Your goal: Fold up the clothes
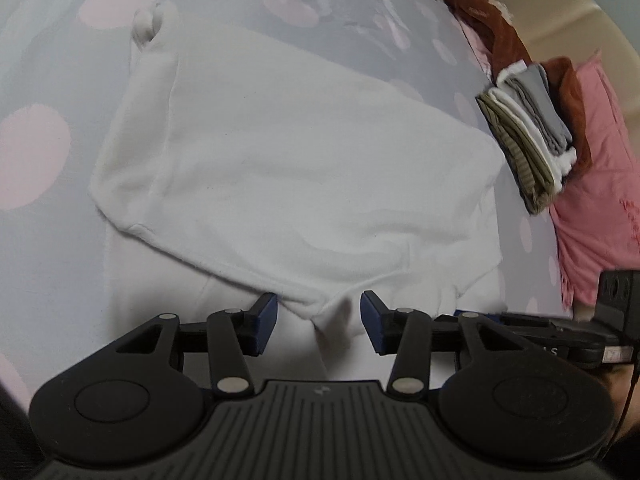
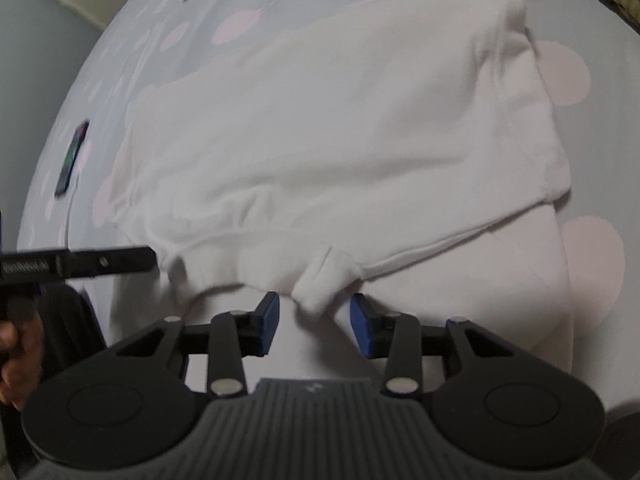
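Between my left gripper's [image 1: 318, 322] blue pads sits a bunched bit of the white garment's [image 1: 304, 168] near edge, with the jaws spread wide on either side and not pressing it. My right gripper [image 2: 314, 320] stands the same way, wide apart, a small rolled lump of that same near edge just ahead of the gap between its pads. Both tools are level with each other at the garment's near side, neither one clearly closer.

From there the garment runs away from me across the spotted bedsheet [image 1: 36, 80]. An upper layer lies doubled over a lower one, its long edge running side to side in front of me, so the cloth lies forward of both grippers. This fits either a fold just laid down and let go, or an edge about to be pinched; I cannot tell which.

Off to the right, a stack of folded clothes [image 1: 528, 140] rests beside a pink cushion [image 1: 600, 208].
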{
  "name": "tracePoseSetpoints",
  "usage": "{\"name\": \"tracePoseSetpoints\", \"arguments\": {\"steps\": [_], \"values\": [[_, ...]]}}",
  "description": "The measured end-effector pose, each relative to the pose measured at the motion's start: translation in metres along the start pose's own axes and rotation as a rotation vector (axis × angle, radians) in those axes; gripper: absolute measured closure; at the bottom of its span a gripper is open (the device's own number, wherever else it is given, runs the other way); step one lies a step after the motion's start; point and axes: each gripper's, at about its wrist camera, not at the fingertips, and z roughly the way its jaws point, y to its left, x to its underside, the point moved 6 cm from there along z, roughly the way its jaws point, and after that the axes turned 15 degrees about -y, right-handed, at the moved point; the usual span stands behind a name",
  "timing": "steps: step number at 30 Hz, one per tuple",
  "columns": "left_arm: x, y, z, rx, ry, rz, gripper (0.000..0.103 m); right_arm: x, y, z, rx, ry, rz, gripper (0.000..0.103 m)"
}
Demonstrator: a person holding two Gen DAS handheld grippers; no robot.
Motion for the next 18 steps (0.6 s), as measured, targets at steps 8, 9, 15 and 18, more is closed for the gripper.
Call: {"name": "tracePoseSetpoints", "arguments": {"steps": [8, 9, 15, 18], "values": [[-0.001, 0.001, 0.002, 0.020, -0.021, -0.061, 0.095, -0.006, -0.011, 0.007, 0.006, -0.014, 0.091, 0.091], [-0.002, 0.001, 0.000, 0.024, -0.024, -0.059, 0.097, -0.007, -0.010, 0.006, 0.004, -0.017, 0.087, 0.092], [-0.009, -0.002, -0.016, 0.051, -0.043, -0.050, 0.099, -0.012, -0.004, -0.017, -0.044, -0.037, 0.090, 0.094], [-0.012, -0.003, -0.024, 0.065, -0.052, -0.045, 0.099, -0.017, -0.003, -0.030, -0.064, -0.051, 0.097, 0.099]]}}
